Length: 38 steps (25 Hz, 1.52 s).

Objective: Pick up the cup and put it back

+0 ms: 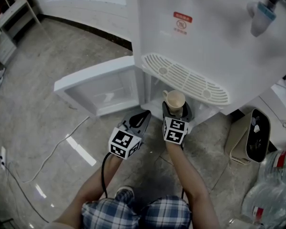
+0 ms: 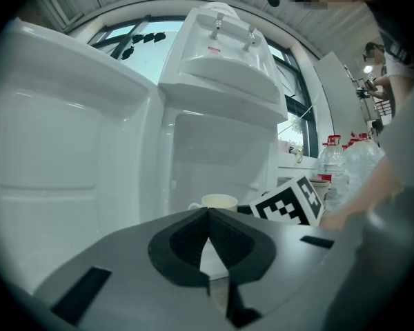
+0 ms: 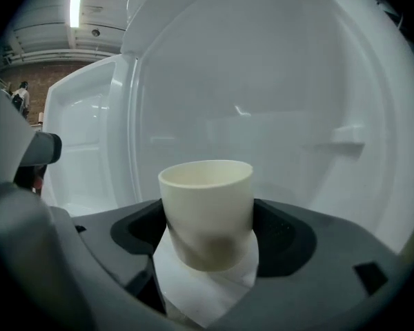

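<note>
my right gripper (image 1: 175,112) grips the upright cup (image 1: 174,99) between part-open fingers, just above the dispenser (image 1: 205,32) cabinet floor; left gripper (image 1: 143,117), closed and empty, hangs just beside.

Cream cup (image 3: 205,212), white water dispenser (image 1: 214,37), black-and-white marker cubes (image 1: 125,143), blue plaid shorts (image 1: 167,213), grey marbled floor (image 1: 47,142)

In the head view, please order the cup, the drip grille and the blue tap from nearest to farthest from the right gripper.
1. cup: between the right gripper's jaws.
2. drip grille: just above.
3. blue tap: top right.
</note>
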### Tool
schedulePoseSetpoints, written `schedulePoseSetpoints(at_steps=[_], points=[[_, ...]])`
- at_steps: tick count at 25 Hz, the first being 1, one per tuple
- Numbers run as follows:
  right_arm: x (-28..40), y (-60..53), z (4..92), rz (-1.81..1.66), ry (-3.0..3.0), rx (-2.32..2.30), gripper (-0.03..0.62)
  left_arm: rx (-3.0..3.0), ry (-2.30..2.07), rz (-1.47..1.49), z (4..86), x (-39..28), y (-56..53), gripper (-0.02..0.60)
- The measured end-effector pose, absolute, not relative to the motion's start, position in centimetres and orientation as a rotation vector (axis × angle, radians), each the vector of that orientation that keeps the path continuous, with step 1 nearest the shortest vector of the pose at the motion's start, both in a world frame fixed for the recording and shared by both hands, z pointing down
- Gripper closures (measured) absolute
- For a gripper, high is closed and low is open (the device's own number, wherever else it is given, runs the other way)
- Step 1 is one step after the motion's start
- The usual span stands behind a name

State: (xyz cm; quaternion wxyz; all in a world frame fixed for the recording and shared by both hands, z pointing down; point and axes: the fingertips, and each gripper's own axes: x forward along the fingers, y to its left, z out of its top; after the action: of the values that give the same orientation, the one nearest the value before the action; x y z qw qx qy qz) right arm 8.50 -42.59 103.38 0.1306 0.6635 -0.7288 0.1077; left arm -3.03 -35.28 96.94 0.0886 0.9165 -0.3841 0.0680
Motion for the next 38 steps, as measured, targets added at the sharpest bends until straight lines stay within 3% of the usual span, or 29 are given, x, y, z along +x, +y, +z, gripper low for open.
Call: schedulePoseSetpoints(at_steps=[15, 22, 38], points=[[9.9, -43.7, 105.7, 0.381, -2.119, 1.939, 0.189, 2.746, -1.117, 0.224, 97.3, -2.3, -34.7, 0.557], [9.4, -43.3, 105.8, 0.437, -2.165, 1.946, 0.108, 2.736, -1.128, 0.227, 97.6, -2.6, -34.5, 0.557], [7.2, -33.8, 96.7, 0.396, -2.44, 1.913, 0.113, 2.719, -1.162, 0.188, 96.6, -3.2, -34.2, 0.557]])
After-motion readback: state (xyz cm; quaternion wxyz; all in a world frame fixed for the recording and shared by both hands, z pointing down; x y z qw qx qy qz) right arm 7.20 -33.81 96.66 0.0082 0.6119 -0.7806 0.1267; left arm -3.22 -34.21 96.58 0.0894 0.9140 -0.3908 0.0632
